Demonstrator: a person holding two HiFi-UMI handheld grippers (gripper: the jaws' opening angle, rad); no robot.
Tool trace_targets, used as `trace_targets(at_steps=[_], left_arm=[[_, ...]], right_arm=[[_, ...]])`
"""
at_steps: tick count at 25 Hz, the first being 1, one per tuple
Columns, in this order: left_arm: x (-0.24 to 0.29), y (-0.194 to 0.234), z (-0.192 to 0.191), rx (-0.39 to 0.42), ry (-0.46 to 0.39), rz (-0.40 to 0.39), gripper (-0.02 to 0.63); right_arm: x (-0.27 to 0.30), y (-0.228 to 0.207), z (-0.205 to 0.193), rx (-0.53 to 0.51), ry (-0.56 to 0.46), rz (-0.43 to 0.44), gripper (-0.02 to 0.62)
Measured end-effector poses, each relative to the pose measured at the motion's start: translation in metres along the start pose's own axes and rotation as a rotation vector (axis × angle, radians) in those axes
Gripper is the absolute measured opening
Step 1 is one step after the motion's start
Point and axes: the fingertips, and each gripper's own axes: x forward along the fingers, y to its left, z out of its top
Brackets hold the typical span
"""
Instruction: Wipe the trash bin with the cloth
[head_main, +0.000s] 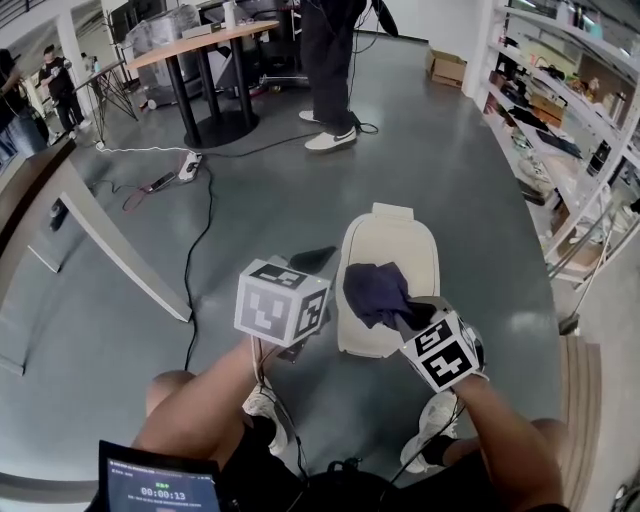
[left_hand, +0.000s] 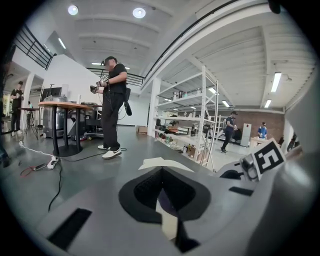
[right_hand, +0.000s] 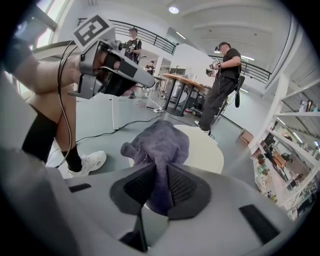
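Our right gripper (head_main: 404, 316) has its jaws clamped on the cloth (head_main: 375, 290), bunched ahead of them so fabric, not jaw, meets the trash bin (head_main: 390, 235) lid near its front edge; our left gripper (head_main: 312, 259), jaws together and empty, hovers beside its left edge

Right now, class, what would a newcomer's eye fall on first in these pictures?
A dark purple cloth, clamped in the right hand-held gripper, drapes over the cream trash bin at centre. The left hand-held gripper hovers just left of the bin. Farther off, a person in dark trousers stands beside a tall table.
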Motion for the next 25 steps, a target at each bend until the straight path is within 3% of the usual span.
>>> trace_targets(at_steps=[19, 25], left_arm=[[0.027, -0.041, -0.034, 0.024, 0.080, -0.052, 0.002], [0.026, -0.037, -0.035, 0.017, 0.051, -0.021, 0.002]], right_arm=[[-0.023, -0.043, -0.064, 0.081, 0.052, -0.077, 0.069], [-0.027, -0.050, -0.068, 0.216, 0.003, -0.046, 0.069]])
